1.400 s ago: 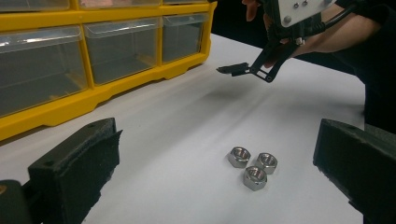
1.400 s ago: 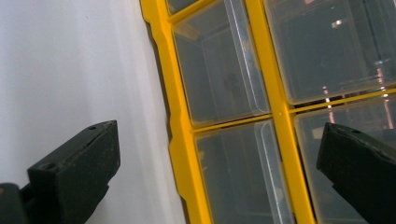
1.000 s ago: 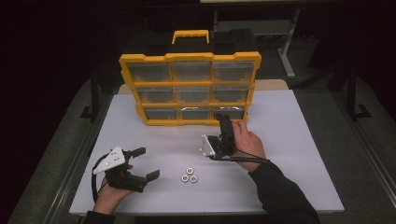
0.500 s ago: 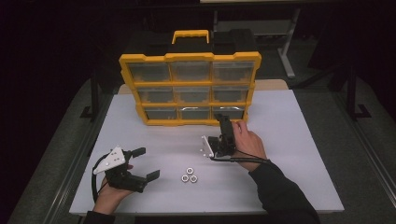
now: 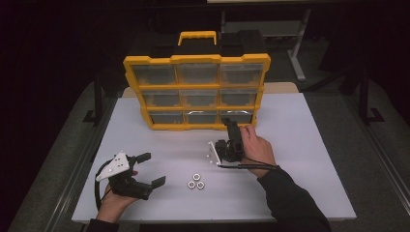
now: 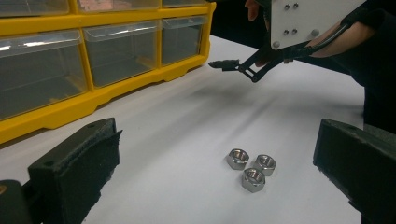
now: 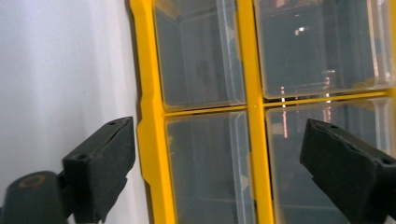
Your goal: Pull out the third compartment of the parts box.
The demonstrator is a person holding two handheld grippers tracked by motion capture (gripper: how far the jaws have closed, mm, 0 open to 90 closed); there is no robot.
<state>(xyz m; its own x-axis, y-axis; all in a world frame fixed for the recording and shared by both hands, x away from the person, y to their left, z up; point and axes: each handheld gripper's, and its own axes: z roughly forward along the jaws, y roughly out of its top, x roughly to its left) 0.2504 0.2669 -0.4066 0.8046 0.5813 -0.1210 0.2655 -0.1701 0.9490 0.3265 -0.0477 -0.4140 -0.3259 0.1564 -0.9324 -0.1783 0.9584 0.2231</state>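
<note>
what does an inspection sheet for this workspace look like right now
surface: white table, mostly bare
job's things: yellow organizer upright at the far side, its clear drawers shut; three nuts loose in a cluster in front
clutter: nothing seen
grippers: left gripper open, resting beside the nuts; right gripper open at the bottom right drawer, jaws have just been closing, nothing gripped
cables: a black cable over the right wrist, another by the left hand
surroundings: dark room, table legs behind
</note>
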